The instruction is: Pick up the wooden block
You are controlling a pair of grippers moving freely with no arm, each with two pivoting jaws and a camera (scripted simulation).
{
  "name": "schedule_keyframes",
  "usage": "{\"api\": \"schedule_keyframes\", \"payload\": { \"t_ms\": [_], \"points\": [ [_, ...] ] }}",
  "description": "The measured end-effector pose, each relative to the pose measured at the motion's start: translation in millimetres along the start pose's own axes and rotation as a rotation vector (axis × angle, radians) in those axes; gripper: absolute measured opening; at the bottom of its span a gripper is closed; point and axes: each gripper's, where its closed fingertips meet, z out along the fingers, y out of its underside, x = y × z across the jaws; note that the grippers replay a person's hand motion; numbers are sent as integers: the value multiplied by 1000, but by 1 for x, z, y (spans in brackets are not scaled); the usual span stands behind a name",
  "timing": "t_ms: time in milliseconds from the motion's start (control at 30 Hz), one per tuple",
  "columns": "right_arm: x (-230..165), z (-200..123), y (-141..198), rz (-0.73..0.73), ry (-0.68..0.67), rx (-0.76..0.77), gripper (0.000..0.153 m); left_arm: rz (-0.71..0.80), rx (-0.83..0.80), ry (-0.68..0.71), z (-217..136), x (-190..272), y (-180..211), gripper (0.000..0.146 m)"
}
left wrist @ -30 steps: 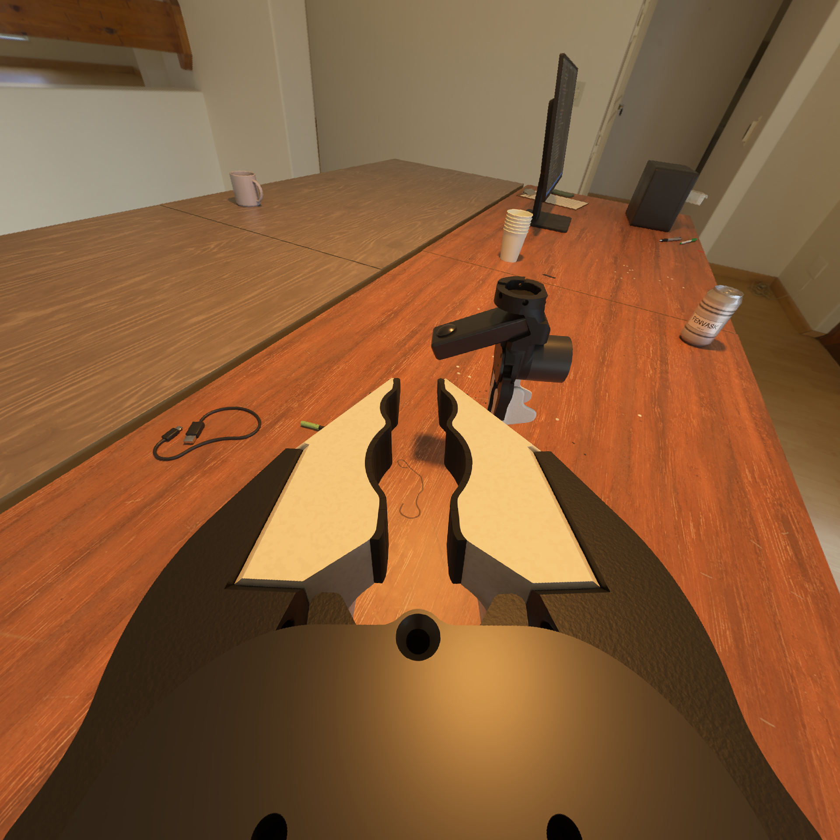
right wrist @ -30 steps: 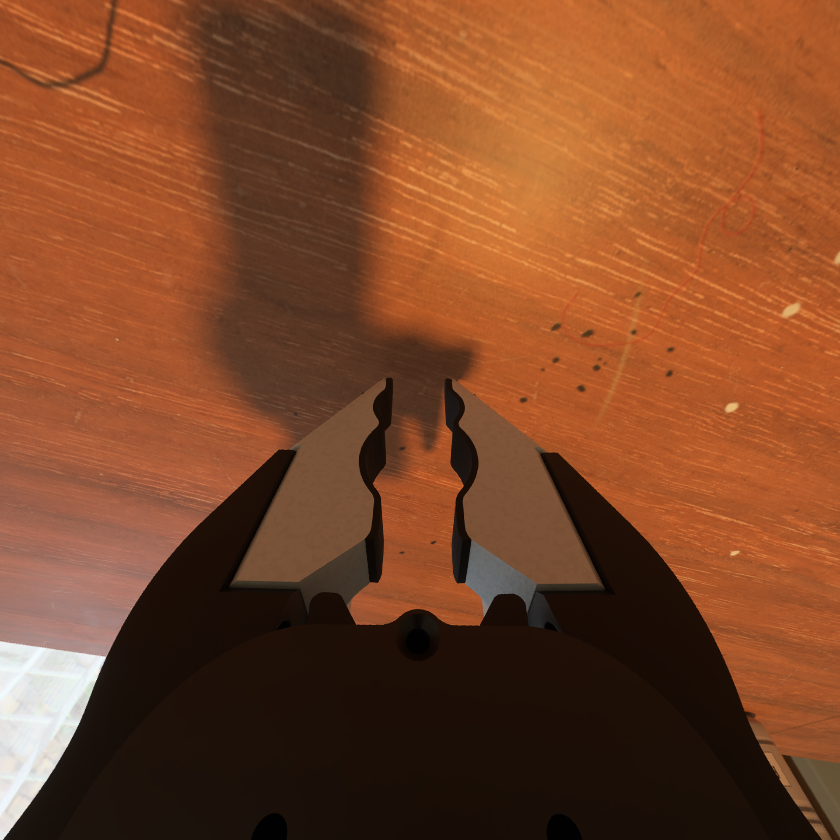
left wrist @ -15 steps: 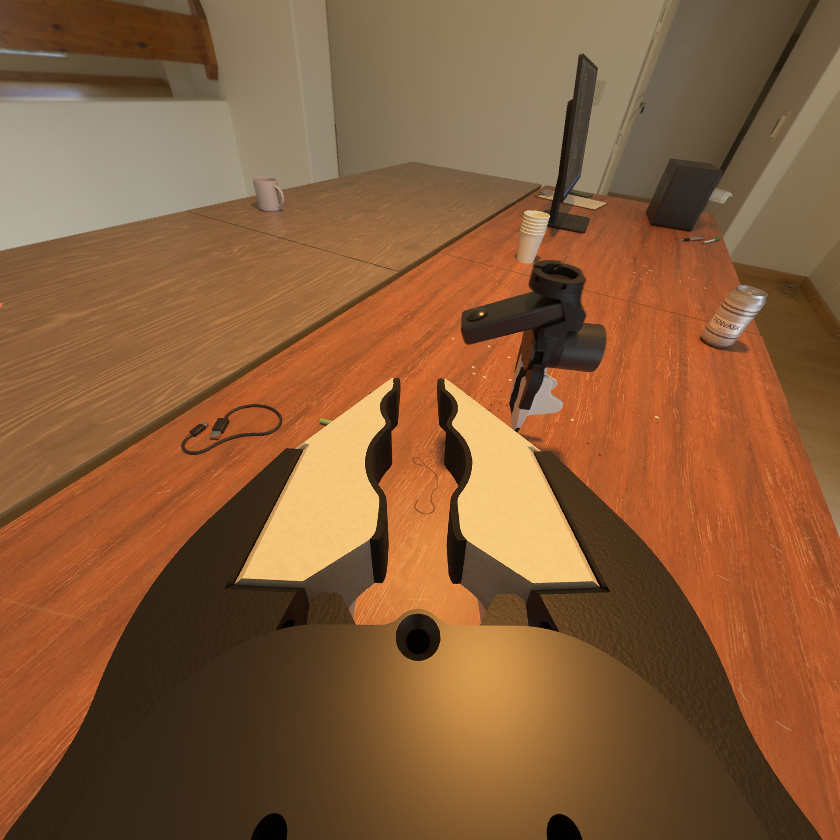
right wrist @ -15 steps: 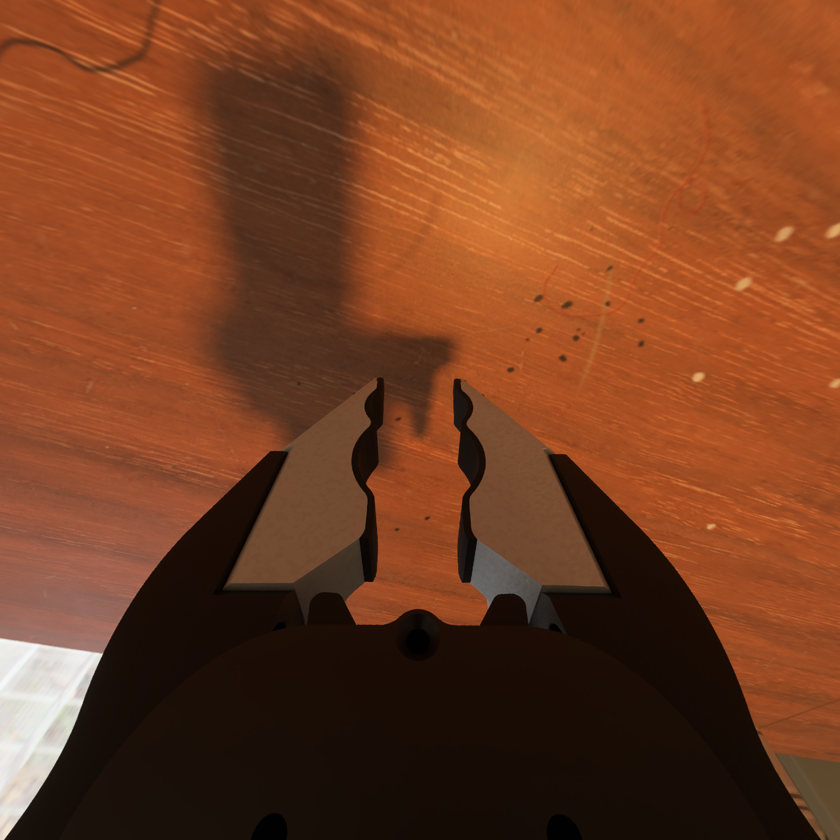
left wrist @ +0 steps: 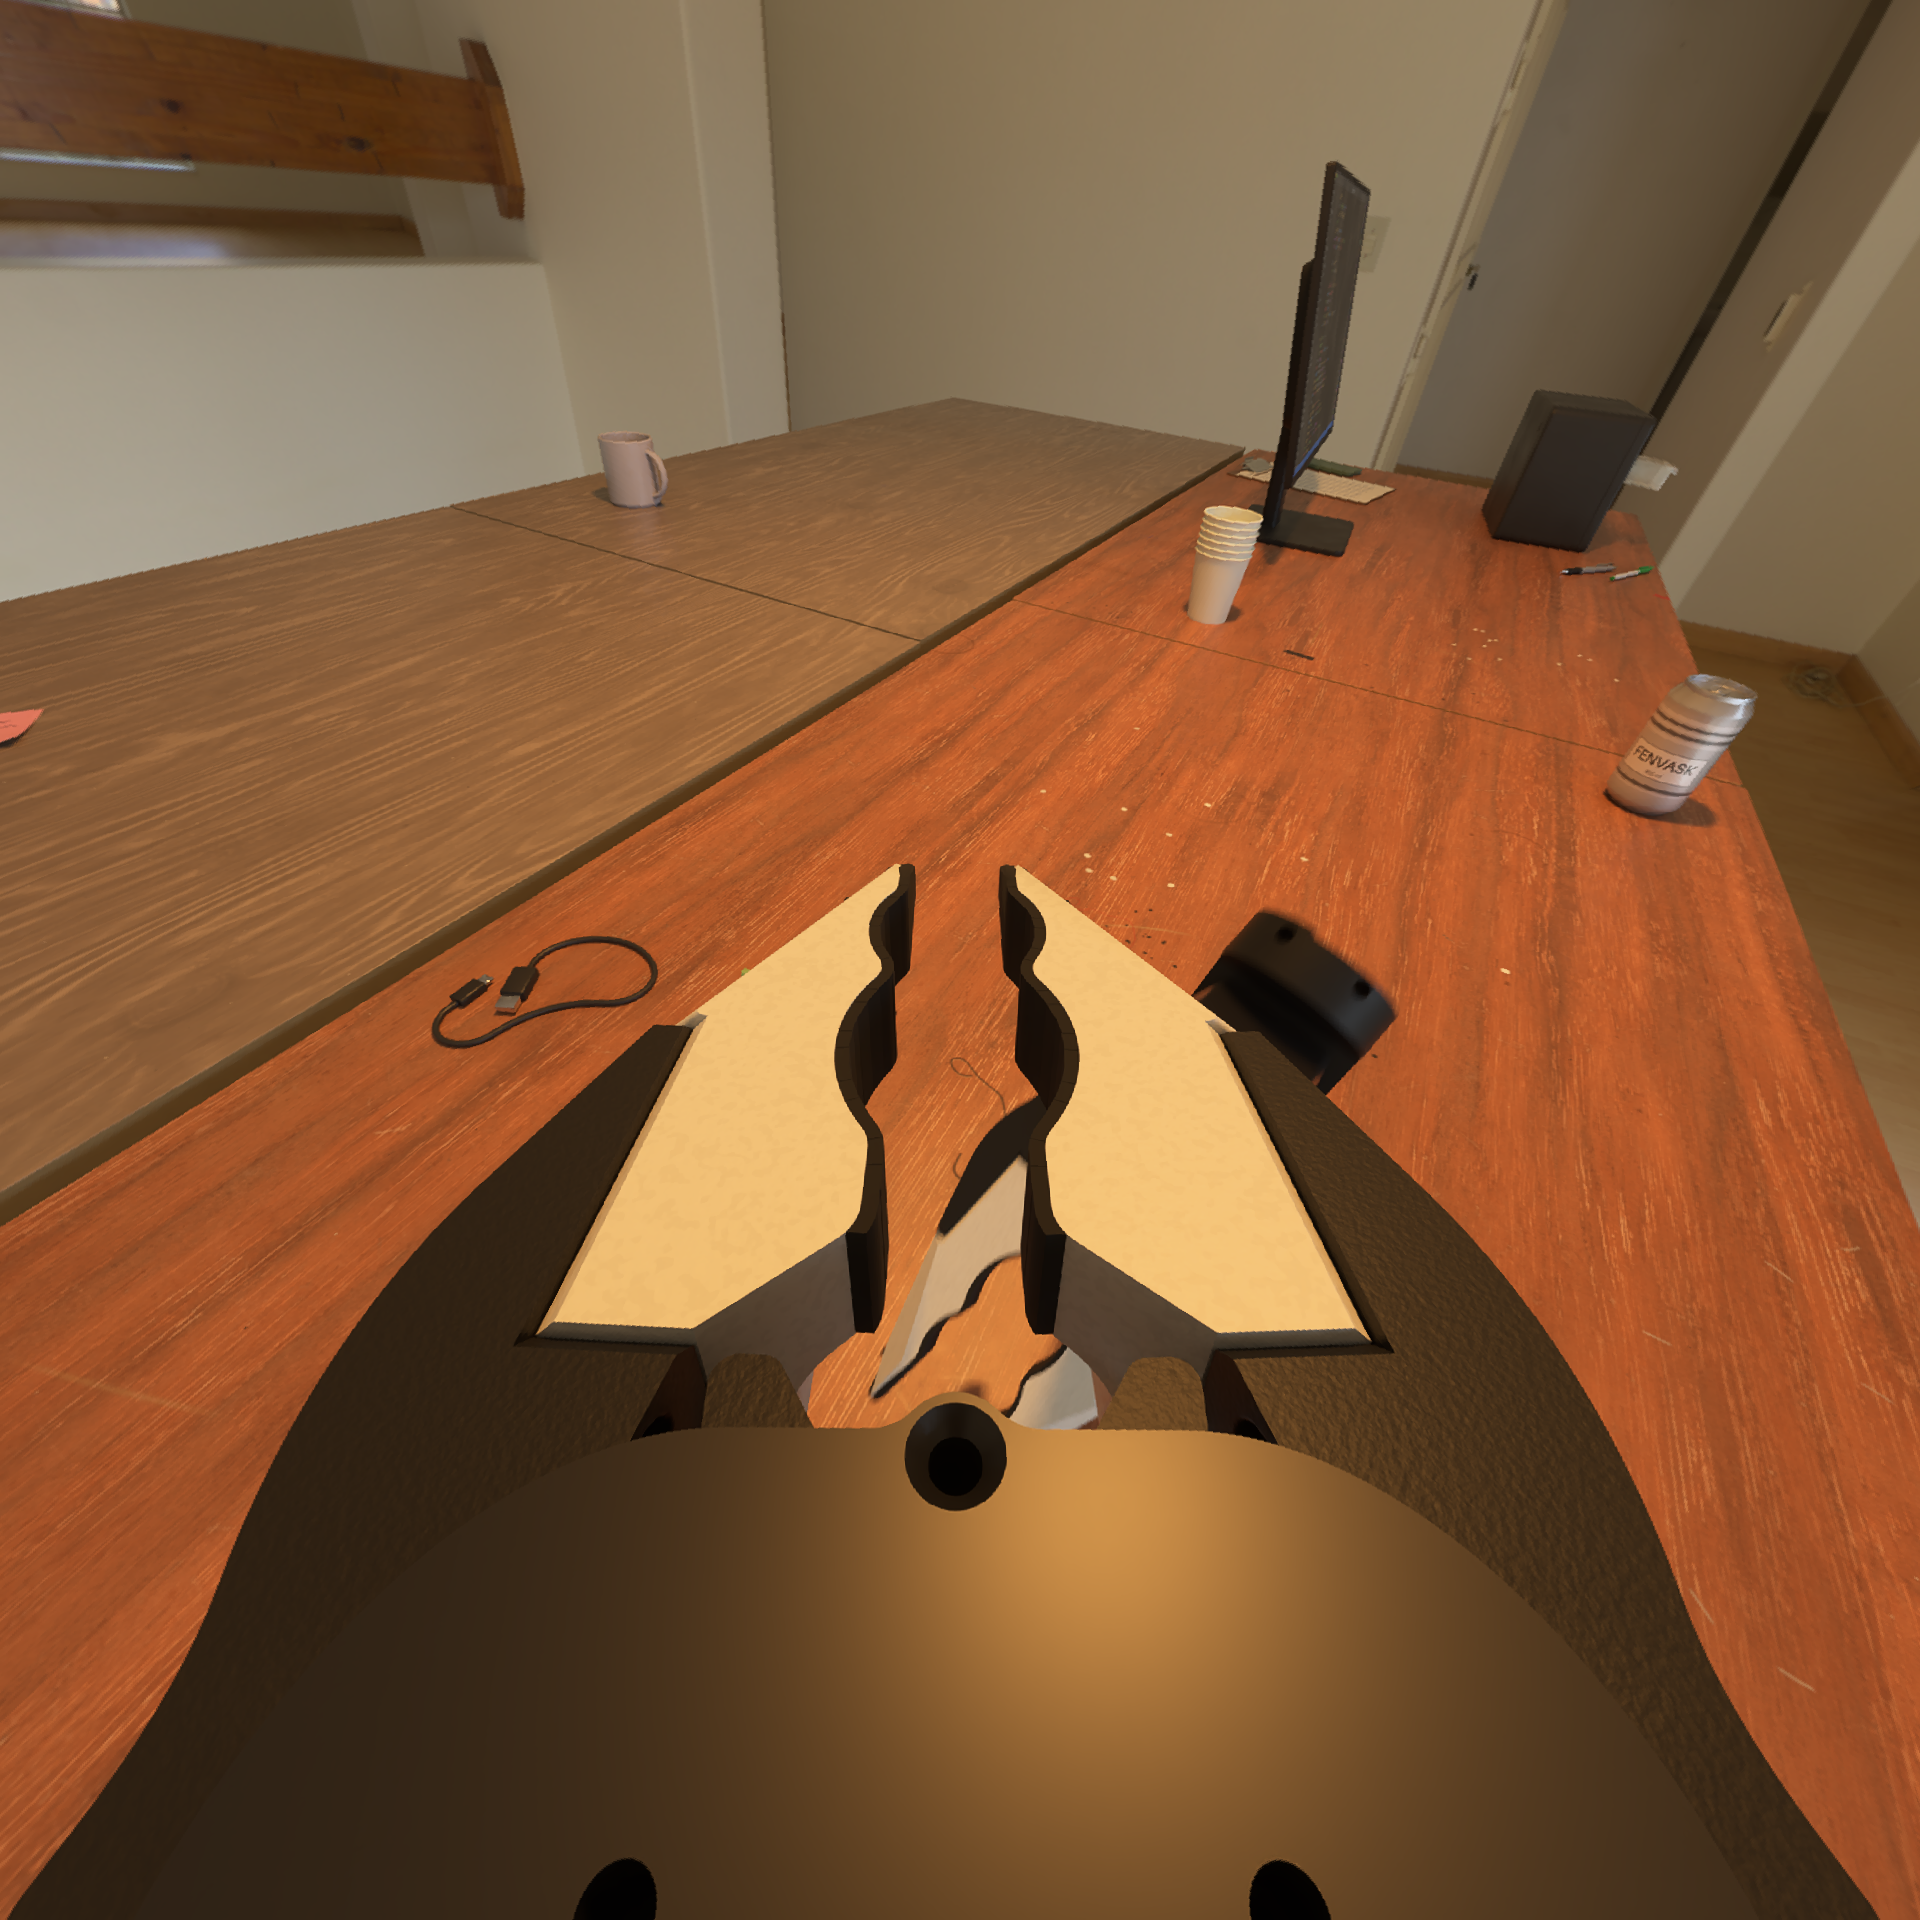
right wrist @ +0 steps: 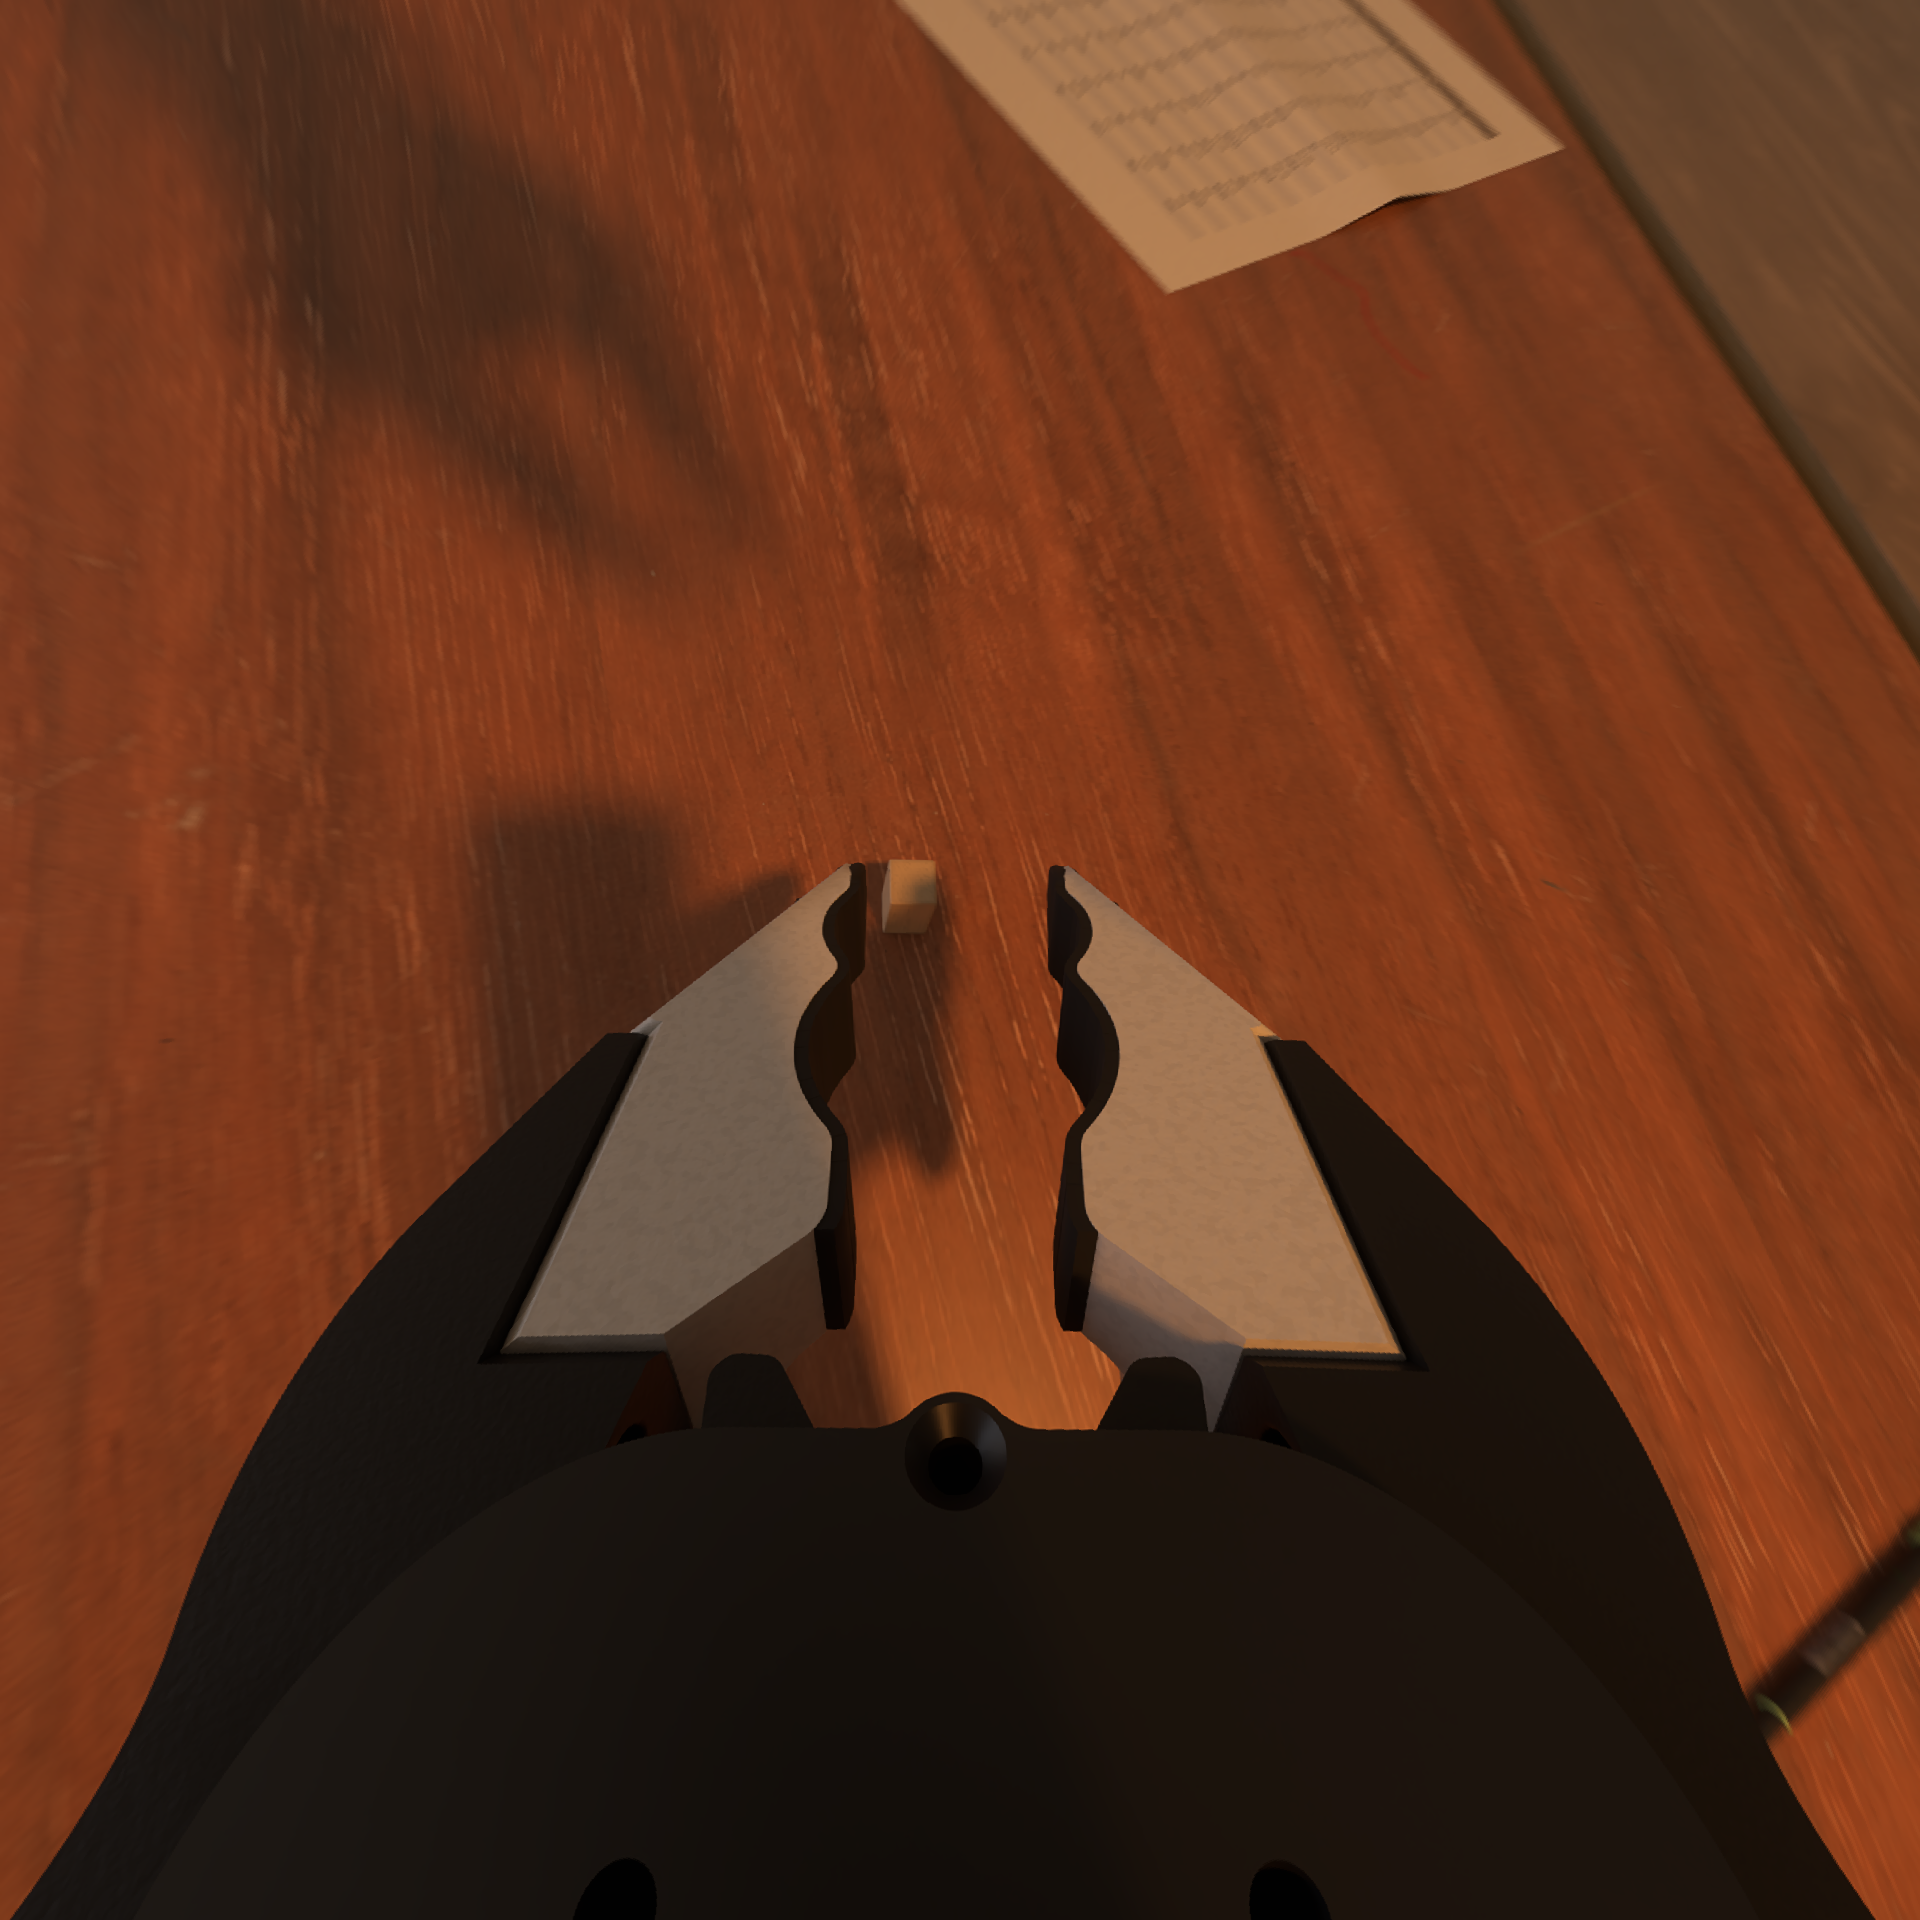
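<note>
Right claw [right wrist: 956, 894] open above the bench [right wrist: 1351, 779]; wooden block [right wrist: 909, 896] apparently ahead, near its left fingertip. Grasp and lift outstanding.

Lettering on the can [left wrist: 1675, 750]; fine print, perhaps tabular, on the paper sheet [right wrist: 1247, 125].

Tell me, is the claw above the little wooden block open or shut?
Open: the right gripper has a wide gap, with the wooden block beyond its tips.
</note>
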Motion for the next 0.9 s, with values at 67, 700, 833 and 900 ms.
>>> {"api": "schedule_keyframes", "payload": {
  "t_ms": [67,700,833,900],
  "points": [
    [-2,18,5,-26,-7,-10,31,1,6,9,0,2,-1,16],
    [-10,51,30,1,-88,-94,11,-31,24,38,-3,-1,-3,16],
    [-2,41,23,-45,-20,-46,11,-35,15,33,-2,-4,-1,16],
    [5,28,16,-85,53,-4,11,-38,10,19,-2,-8,1,16]
  ]
}}
